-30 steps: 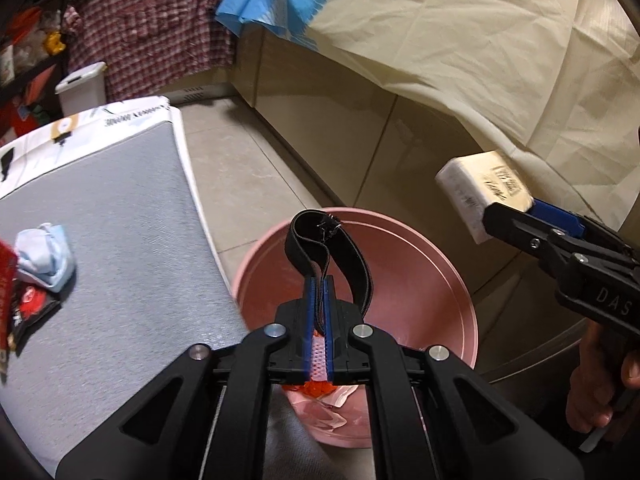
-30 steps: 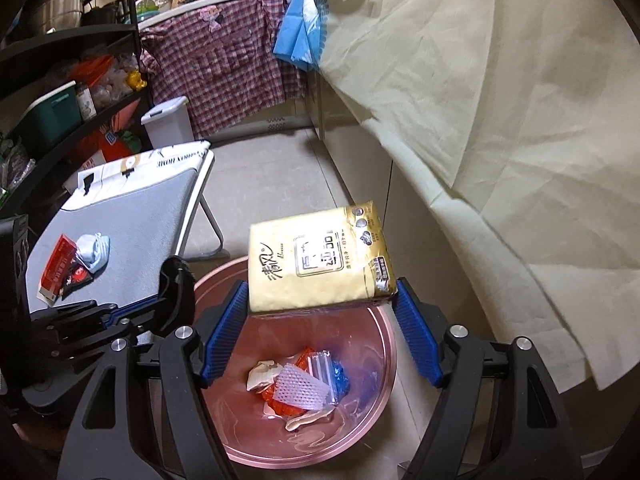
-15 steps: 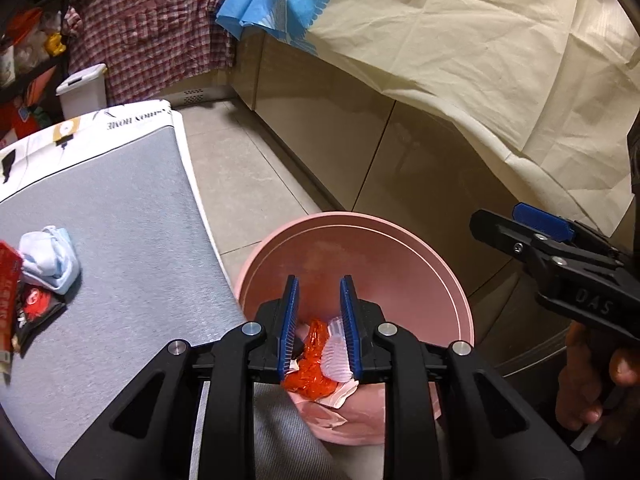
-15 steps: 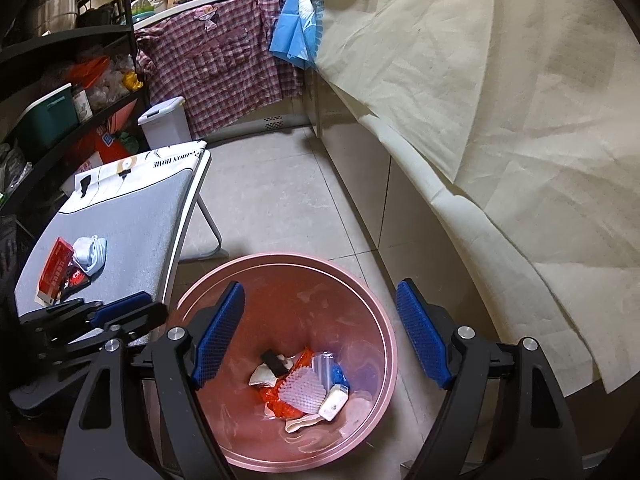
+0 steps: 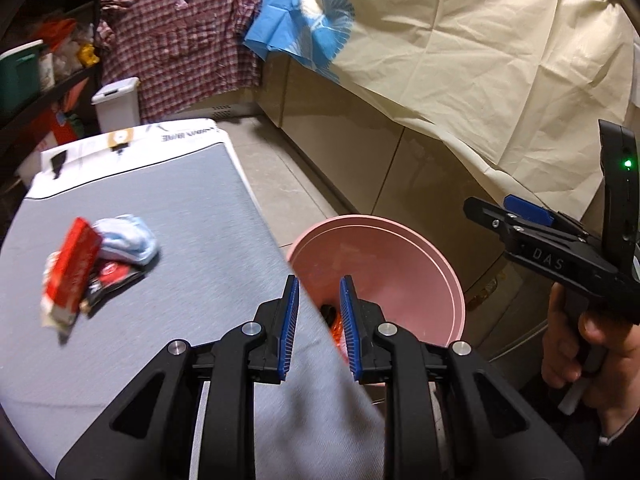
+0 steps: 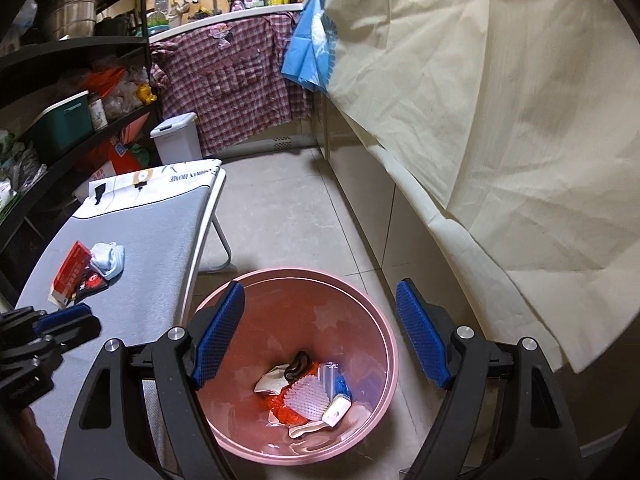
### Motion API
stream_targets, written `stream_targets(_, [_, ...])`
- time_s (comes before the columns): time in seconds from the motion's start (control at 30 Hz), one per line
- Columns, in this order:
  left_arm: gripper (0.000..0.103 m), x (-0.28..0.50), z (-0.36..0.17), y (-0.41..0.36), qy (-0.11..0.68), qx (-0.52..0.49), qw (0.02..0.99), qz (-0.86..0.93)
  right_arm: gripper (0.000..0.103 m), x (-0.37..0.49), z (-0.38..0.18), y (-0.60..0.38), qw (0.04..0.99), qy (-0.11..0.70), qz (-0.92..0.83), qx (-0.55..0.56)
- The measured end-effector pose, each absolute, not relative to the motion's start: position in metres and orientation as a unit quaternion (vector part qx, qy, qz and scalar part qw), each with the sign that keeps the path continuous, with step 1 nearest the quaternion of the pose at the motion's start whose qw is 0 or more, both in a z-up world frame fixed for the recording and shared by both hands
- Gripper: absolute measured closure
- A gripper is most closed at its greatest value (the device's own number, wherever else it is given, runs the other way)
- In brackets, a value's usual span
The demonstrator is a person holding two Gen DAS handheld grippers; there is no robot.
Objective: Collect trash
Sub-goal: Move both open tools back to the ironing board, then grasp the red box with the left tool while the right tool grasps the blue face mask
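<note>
A pink bin [image 6: 384,332] stands on the floor beside a grey ironing board [image 6: 152,240] and holds several pieces of trash, among them a black band [image 6: 297,365] and a small tissue pack [image 6: 337,409]. My right gripper [image 6: 320,340] is open and empty above the bin. My left gripper [image 5: 317,322] is open and empty over the board's right edge [image 5: 248,196], next to the bin [image 5: 400,256]. On the board lie a red packet [image 5: 72,268], a crumpled blue-white cloth [image 5: 128,240] and a dark wrapper [image 5: 114,276]. The right gripper [image 5: 520,224] also shows in the left wrist view.
Beige cabinets draped with a cream sheet [image 6: 500,100] run along the right. A white lidded bin [image 6: 178,138] stands beyond the board. Black shelves [image 6: 60,92] with clutter line the left. A plaid shirt [image 6: 236,80] hangs at the back.
The left gripper opened and dropped the black band into the bin; the right gripper opened and dropped the tissue pack. The left gripper then swung left over the board.
</note>
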State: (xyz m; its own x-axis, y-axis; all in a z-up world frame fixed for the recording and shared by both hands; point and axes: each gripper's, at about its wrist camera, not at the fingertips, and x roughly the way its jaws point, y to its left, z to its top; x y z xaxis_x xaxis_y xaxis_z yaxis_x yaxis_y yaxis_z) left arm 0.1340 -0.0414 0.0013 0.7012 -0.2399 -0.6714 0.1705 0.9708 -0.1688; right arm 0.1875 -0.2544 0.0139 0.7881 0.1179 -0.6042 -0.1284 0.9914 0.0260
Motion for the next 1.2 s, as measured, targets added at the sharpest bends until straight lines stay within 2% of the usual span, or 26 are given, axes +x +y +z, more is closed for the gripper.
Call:
stream_targets(0.17, [0.081, 0.110, 0.015, -0.012, 0.366, -0.050, 0.924, -0.099, 0.027, 0.168, 0.026, -0.252, 0.951, 0.299, 0.070, -0.011])
stream_targets(0.37, [0.081, 0.089, 0.029, 0.041, 0.358, -0.040, 0.930, -0.068, 0.036, 0.151, 0.043, -0.240, 0.955, 0.276, 0.105, 0.004])
stream_targets(0.47, [0.081, 0.084, 0.034, 0.070, 0.350, -0.038, 0.935, -0.047, 0.049, 0.147, 0.051, -0.230, 0.956, 0.264, 0.128, 0.017])
stream_targets(0.53, [0.081, 0.086, 0.035, 0.088, 0.343, -0.047, 0.938, -0.029, 0.062, 0.148, 0.054, -0.220, 0.953, 0.264, 0.149, 0.031])
stream_targets(0.57, [0.081, 0.087, 0.034, 0.097, 0.337, -0.054, 0.940, -0.018, 0.064, 0.150, 0.054, -0.215, 0.951, 0.265, 0.155, 0.037])
stream_targets(1.03, [0.081, 0.117, -0.022, 0.156, 0.351, -0.112, 0.929, 0.039, 0.067, 0.201, 0.020, -0.080, 0.920, 0.301, 0.250, 0.030])
stream_targets(1.2, [0.063, 0.134, -0.031, 0.161, 0.356, -0.111, 0.927, 0.045, 0.067, 0.225, -0.002, -0.042, 0.904, 0.327, 0.276, 0.019])
